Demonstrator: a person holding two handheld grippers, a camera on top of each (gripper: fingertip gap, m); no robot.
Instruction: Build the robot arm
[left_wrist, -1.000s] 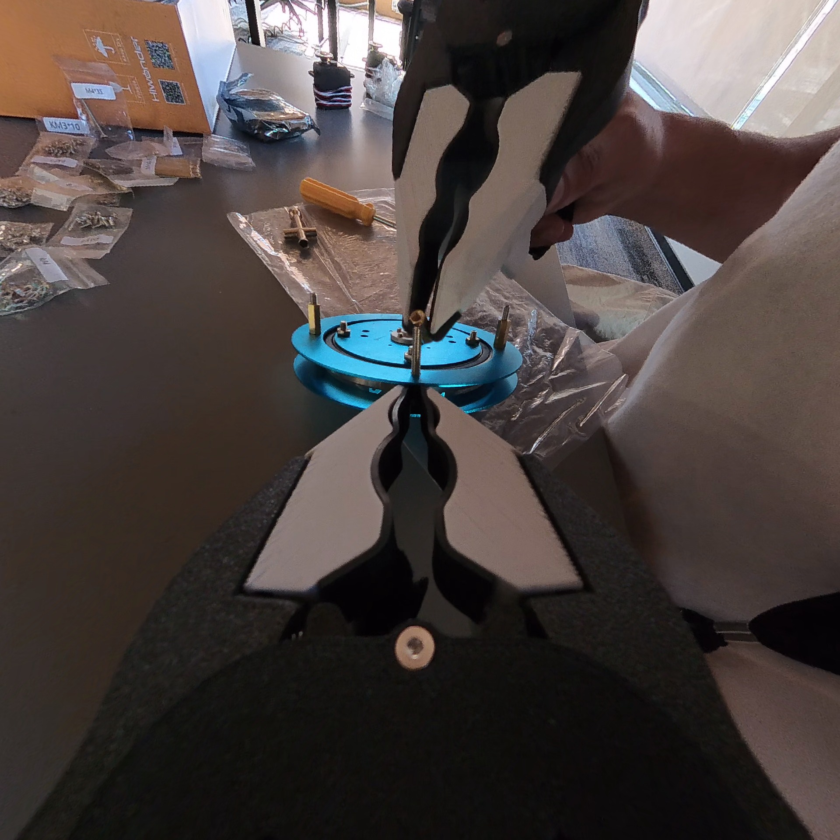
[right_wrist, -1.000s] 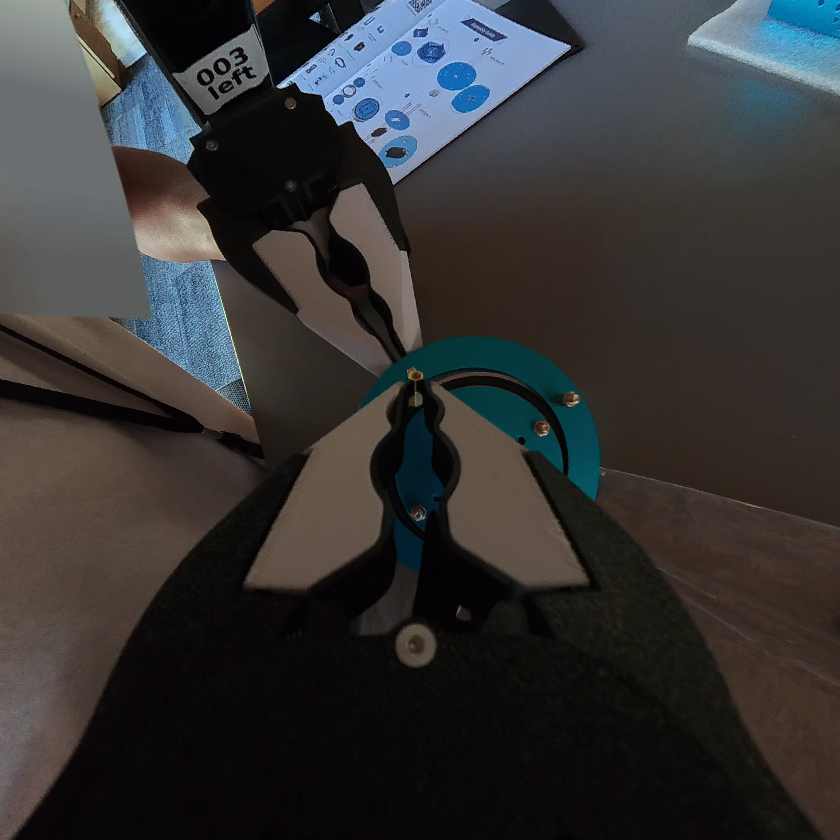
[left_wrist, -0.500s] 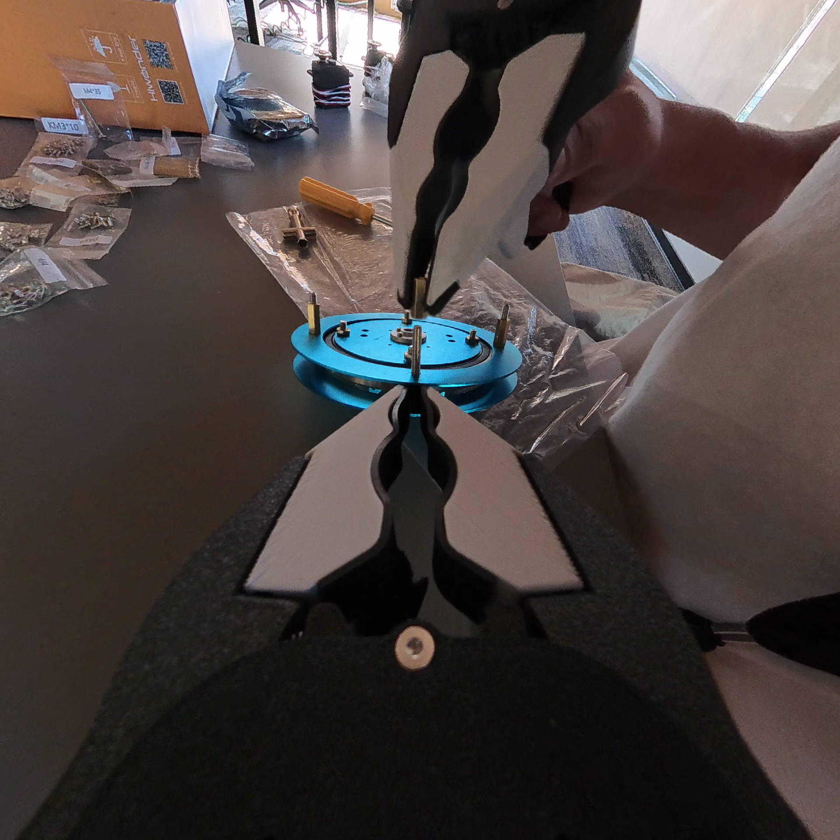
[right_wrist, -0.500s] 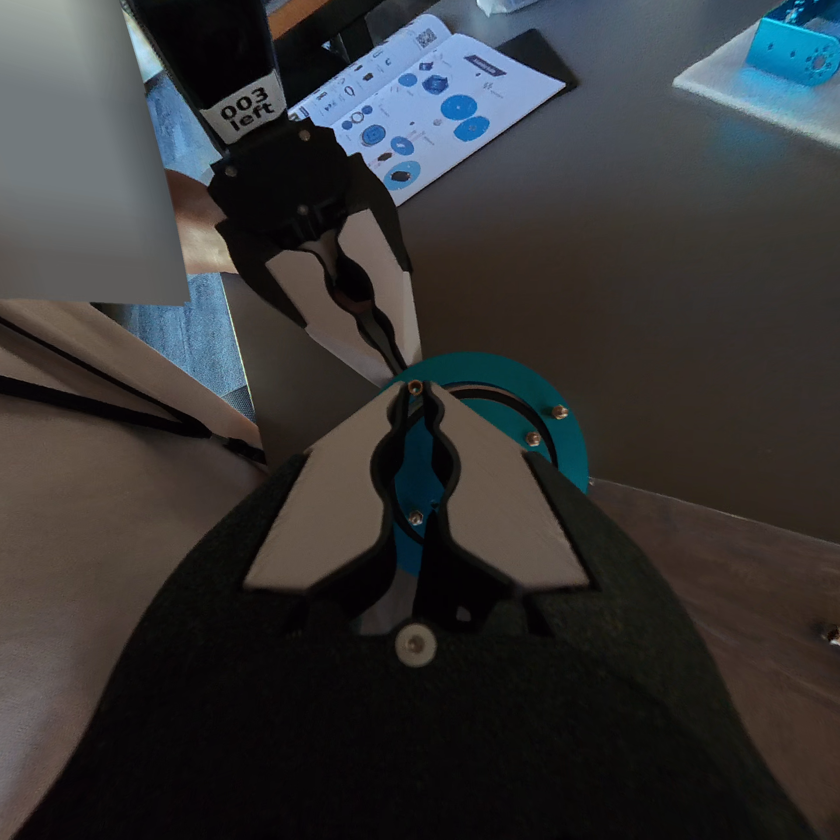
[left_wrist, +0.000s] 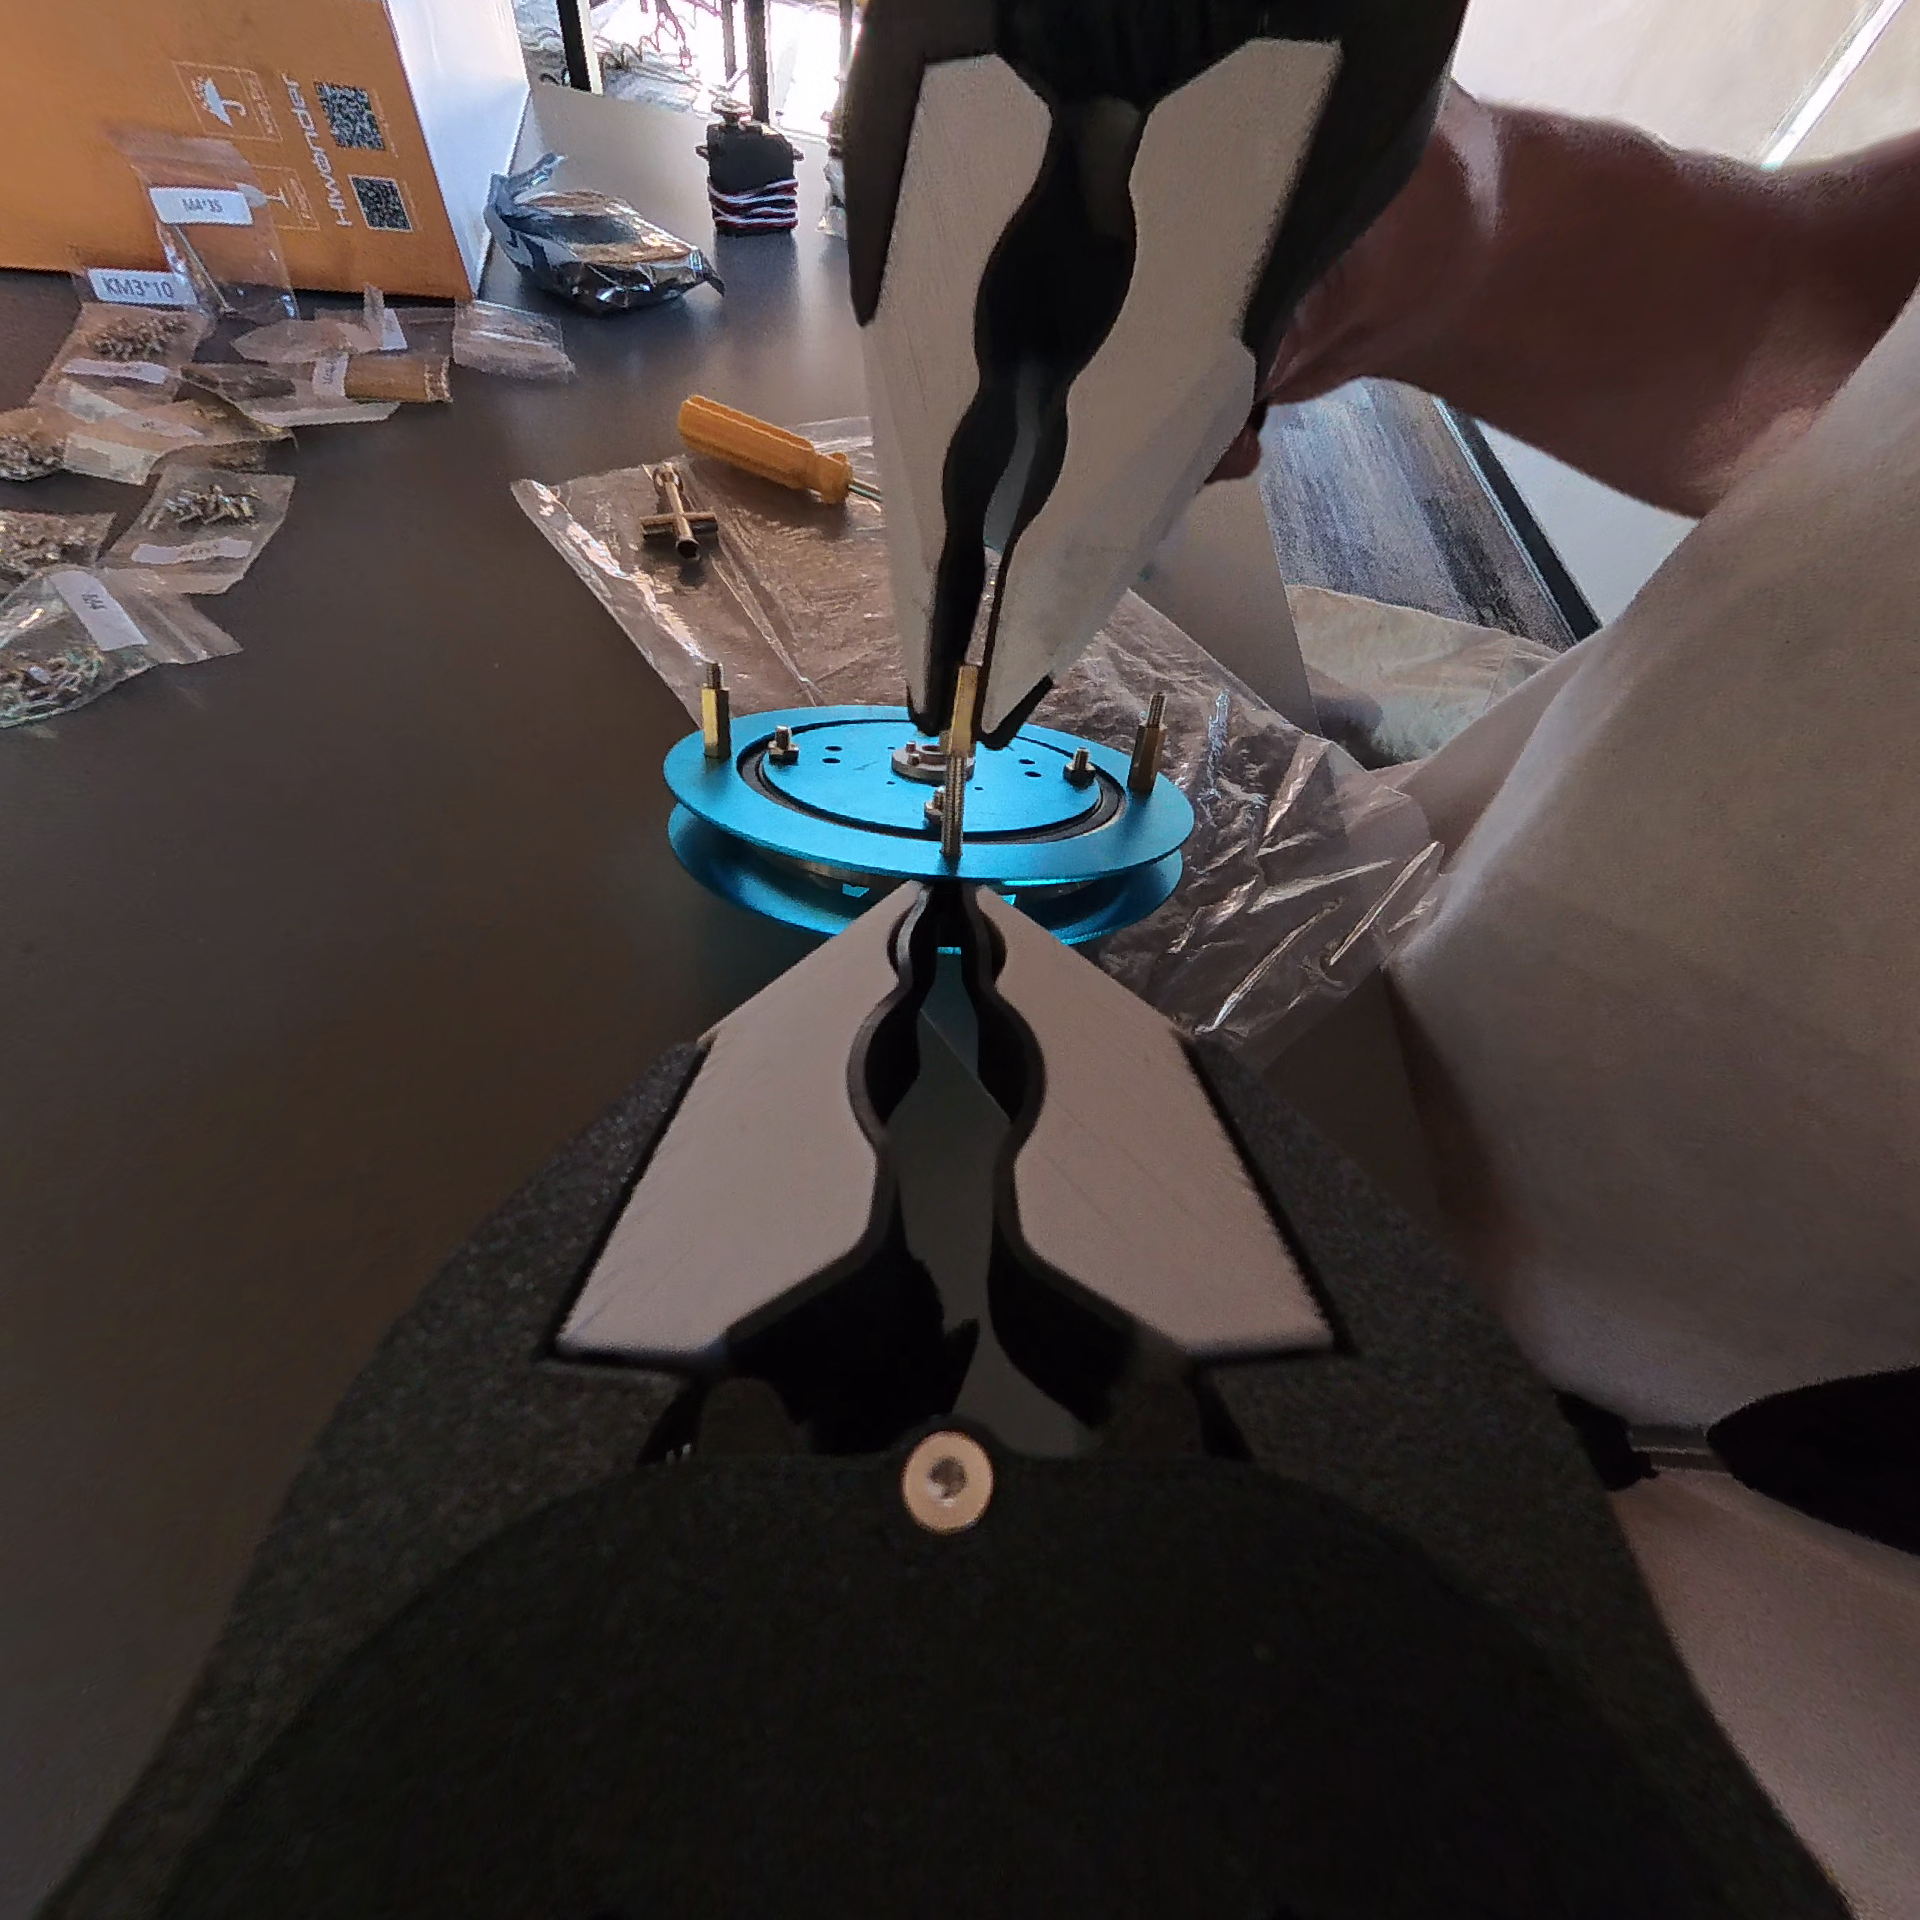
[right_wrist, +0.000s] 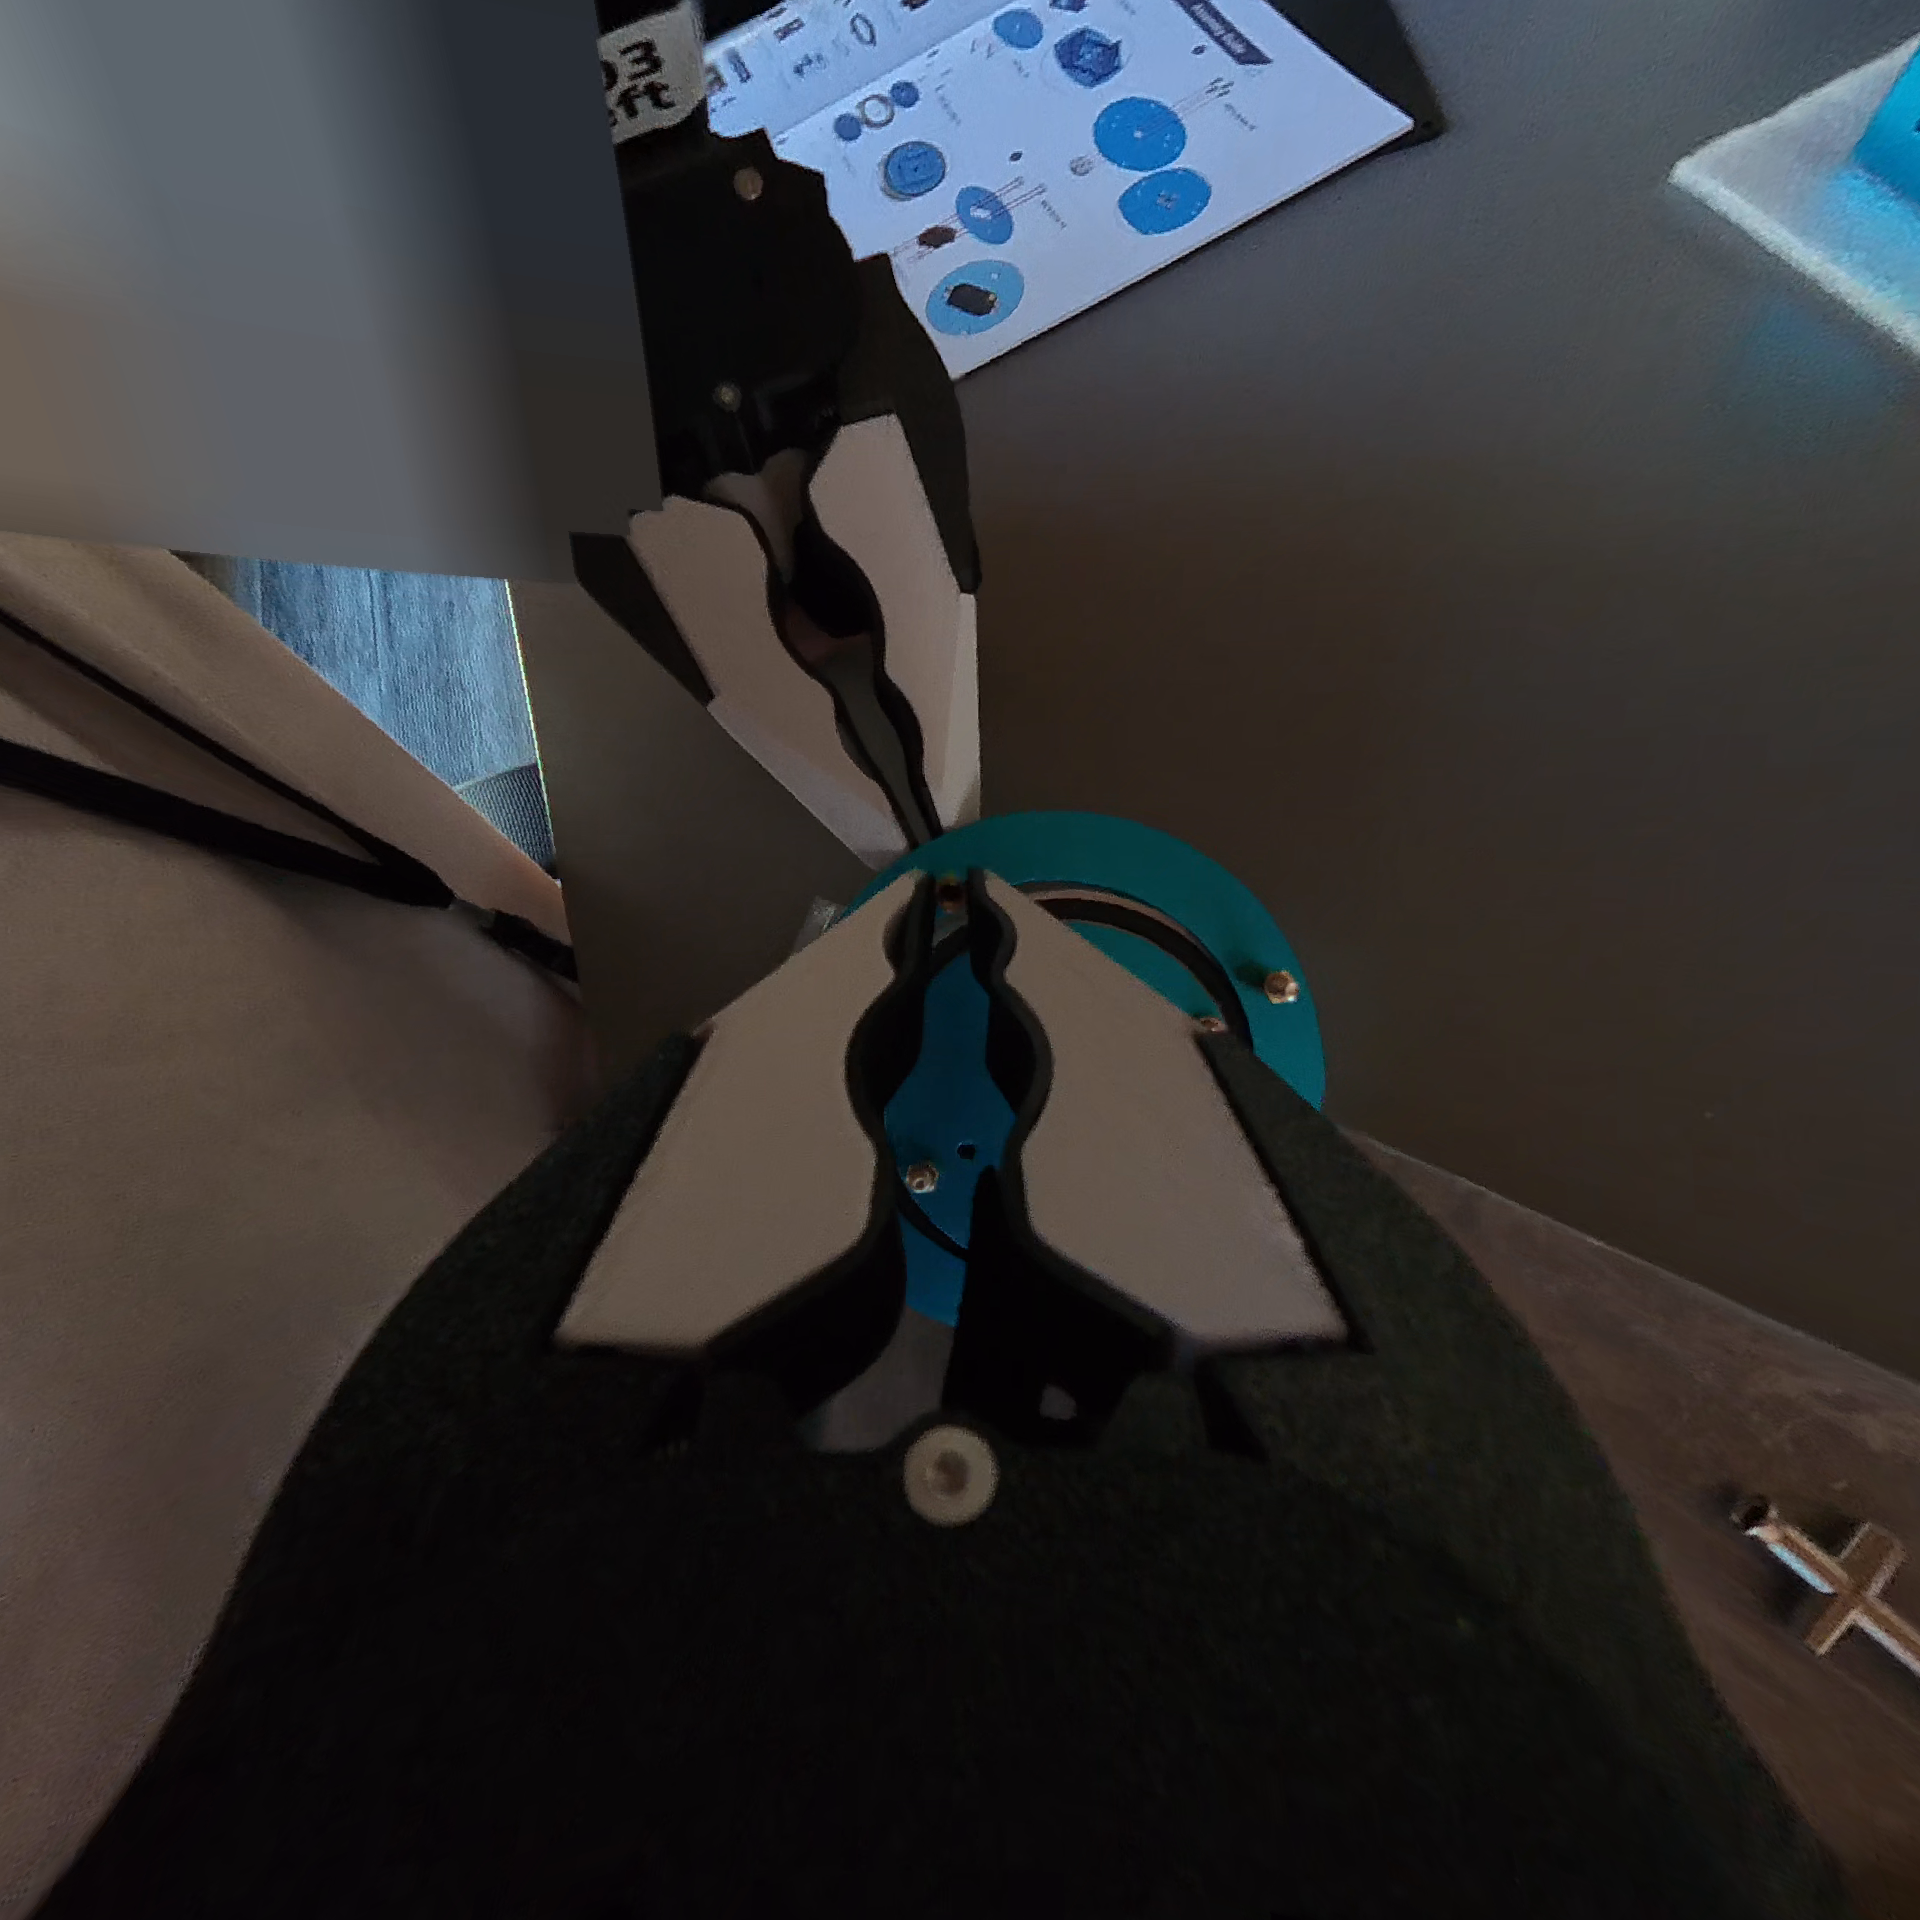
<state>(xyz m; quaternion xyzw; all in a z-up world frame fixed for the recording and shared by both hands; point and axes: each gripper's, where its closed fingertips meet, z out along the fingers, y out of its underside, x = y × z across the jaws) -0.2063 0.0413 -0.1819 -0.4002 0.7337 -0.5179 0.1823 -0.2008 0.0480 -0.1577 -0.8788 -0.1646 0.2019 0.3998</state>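
Right tool (left_wrist: 961, 717) pinches a brass standoff (left_wrist: 964, 707) upright between its tips, over the blue disc (left_wrist: 831, 821). Left tool (left_wrist: 940, 899) has its tips pressed together with only a slit between them, against the disc's near rim. I cannot tell whether it grips the rim or only touches it.

Change: a second ago the standoff sat low by the disc's centre hub, and half a second ago it was raised clear of the disc. Now the right tool stands more upright and the standoff hangs directly over the threaded screw (left_wrist: 951, 821) that sticks up at the disc's near edge. Its lower end is at the screw's tip; contact can't be confirmed. The left tool has not moved and the disc is in the same spot. The right wrist view is blurred, so that tool is probably moving.

Two more standoffs stand on the disc, at its left edge (left_wrist: 714, 712) and right edge (left_wrist: 1148, 743). The disc rests on the counter (left_wrist: 364, 831), partly on a clear plastic bag (left_wrist: 1247, 862). Beyond the disc lie a cross wrench (left_wrist: 675, 520) and a yellow-handled screwdriver (left_wrist: 764, 447). Far left of the disc are small hardware bags (left_wrist: 197, 509).

In the right wrist view the standoff (right_wrist: 948, 891) shows between the tips of the right tool (right_wrist: 945, 883), above the disc (right_wrist: 1278, 1049).
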